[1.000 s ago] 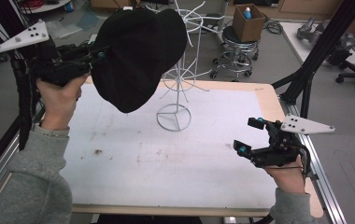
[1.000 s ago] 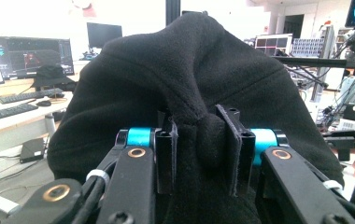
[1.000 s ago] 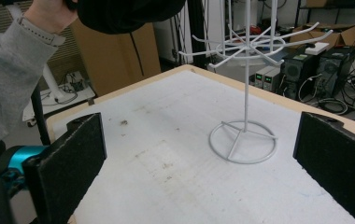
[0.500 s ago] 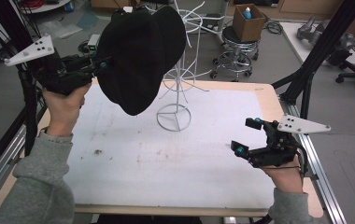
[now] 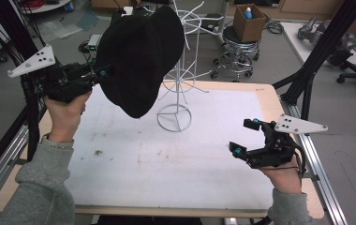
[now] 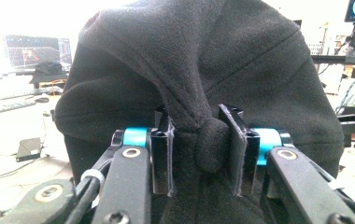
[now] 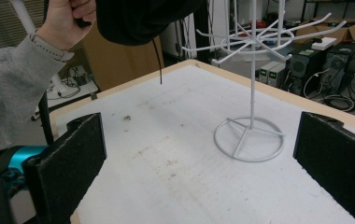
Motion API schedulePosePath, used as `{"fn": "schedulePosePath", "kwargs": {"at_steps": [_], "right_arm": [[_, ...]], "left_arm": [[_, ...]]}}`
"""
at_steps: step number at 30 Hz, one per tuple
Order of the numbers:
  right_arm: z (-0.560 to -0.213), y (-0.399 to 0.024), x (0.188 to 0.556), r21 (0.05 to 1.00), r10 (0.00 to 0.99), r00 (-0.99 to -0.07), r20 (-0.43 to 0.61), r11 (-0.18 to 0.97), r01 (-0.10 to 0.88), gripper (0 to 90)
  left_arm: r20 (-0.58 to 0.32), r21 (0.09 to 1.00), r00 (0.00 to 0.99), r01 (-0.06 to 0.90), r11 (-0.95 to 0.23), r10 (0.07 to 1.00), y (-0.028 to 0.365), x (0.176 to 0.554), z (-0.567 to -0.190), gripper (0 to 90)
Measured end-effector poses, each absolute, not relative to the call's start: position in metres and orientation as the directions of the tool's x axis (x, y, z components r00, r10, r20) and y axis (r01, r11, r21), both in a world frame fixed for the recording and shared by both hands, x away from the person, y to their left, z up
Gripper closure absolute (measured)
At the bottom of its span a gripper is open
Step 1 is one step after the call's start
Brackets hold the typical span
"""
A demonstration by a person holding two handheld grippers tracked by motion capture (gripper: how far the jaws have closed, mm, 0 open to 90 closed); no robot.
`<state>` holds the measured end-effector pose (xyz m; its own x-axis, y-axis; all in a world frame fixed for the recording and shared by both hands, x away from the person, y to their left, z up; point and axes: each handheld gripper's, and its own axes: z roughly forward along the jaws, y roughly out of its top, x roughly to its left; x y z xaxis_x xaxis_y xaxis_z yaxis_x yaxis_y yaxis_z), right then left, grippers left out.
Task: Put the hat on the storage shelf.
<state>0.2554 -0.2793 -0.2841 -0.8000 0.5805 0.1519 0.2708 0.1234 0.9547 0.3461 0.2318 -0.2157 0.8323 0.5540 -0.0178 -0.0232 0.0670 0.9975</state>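
Standing beside black hat (image 5: 141,56), white wire rack (image 5: 181,70), table (image 5: 166,164)

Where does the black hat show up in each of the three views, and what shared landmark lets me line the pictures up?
High view: black hat upper centre-left, held up above the table, in front of the white wire stand.
Left gripper view: the hat takes up most of the picture, a fold pinched between the jaws of the left gripper.
Right gripper view: the hat's lower edge at top centre-left.
Shared landmark: the white wire stand, in the high and right gripper views.
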Motion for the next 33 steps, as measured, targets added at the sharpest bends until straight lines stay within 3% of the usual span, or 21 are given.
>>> {"fn": "schedulePosePath", "kwargs": {"at_steps": [22,33], "right_arm": [[-0.2852,-0.2763,0.2571,0.954,0.577,-0.804,0.145,0.134,0.269,1.5],[-0.2858,-0.2764,0.2574,0.953,0.579,-0.802,0.148,0.133,0.271,1.5]], "left_arm": [[-0.033,0.999,0.86,0.016,0.038,0.51,0.2321,0.3497,-0.2204,59.8],[-0.056,0.998,0.879,0.052,0.022,0.473,0.236,0.352,-0.2168,45.8]]}}
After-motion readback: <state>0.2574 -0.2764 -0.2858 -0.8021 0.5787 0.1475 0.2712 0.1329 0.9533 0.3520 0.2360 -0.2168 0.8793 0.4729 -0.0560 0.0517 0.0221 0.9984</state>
